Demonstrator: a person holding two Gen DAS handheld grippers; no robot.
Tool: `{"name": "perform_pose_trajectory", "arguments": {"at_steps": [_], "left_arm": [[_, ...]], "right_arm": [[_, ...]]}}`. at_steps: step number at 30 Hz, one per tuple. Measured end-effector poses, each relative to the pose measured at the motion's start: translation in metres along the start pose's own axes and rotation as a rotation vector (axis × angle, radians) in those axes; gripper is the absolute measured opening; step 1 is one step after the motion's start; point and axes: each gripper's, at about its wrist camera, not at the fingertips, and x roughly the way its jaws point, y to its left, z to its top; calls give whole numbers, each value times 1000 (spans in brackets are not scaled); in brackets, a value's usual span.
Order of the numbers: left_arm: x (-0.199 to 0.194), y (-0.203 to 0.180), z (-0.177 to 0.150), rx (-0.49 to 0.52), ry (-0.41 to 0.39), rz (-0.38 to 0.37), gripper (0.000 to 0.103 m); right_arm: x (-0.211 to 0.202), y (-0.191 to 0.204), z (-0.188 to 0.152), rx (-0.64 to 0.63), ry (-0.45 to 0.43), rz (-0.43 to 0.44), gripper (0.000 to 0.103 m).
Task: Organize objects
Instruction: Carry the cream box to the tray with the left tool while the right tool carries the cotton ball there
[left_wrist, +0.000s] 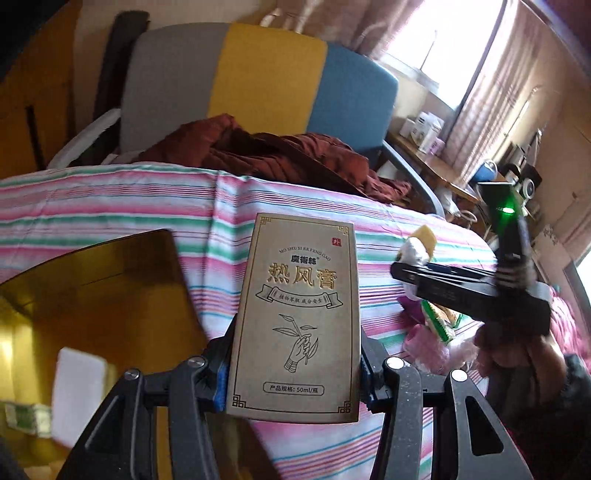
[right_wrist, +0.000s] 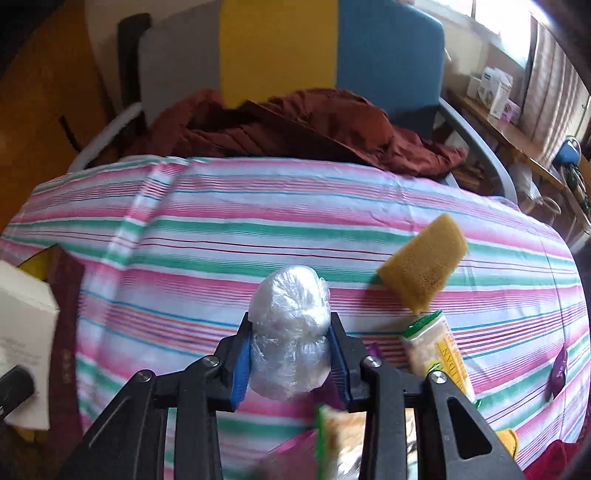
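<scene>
Left fingers: the left gripper (left_wrist: 293, 373) clamps a tan carton (left_wrist: 295, 314) by its lower sides, blue pads pressed on both edges; the carton stands upright, printed face to the camera.
Right fingers: the right gripper (right_wrist: 291, 363) has closed on a white bundle wrapped in clear film (right_wrist: 290, 332), blue pads tight on either side of it.
Carton's place: held above the striped bed sheet (left_wrist: 110, 206), beside a brown-gold box (left_wrist: 92, 288) at the left.
Bundle's place: held just over the striped sheet, not clearly resting on it.
Sponge: a yellow sponge (right_wrist: 424, 262) lies on the sheet to the right of the bundle, apart from it.
Snack packet: a green-edged packet (right_wrist: 436, 347) lies near the right finger, below the sponge.
Behind: a rust-red cloth (right_wrist: 295, 125) is heaped on a grey, yellow and blue chair (right_wrist: 280, 48).
White box: at the left edge of the right wrist view (right_wrist: 22, 321).
</scene>
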Motion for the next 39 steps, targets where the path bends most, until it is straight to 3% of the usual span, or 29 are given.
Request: {"name": "perform_pose_trajectory", "arguments": {"at_steps": [7,13,19,21,25,31,35,39], "left_arm": [[-44,51,-10,-40,-57,98,52],[-77,114,-13,-97,-95,240,52],[-85,178,-12,-131,-81,399,53],[-86,196,-15,-154,-79,435,59],[-103,212,-27,-201,-105,438,70],[-134,206,-55,-234,-175,421,74],[-151,201,-73,-278,-214,403,81],[-164,195,-88,-293,-227,389,81]], "right_arm": [[-40,67,-4,-79,-70,131,36],[-59,131,-11,-156,-83,251,36],[-59,188,-14,-207,-63,324,36],[-56,207,-15,-229,-49,336,36],[-50,232,-24,-260,-20,328,36],[-46,252,-36,-264,19,337,36],[-44,263,-30,-192,20,448,39],[-46,270,-27,-110,31,618,73]]}}
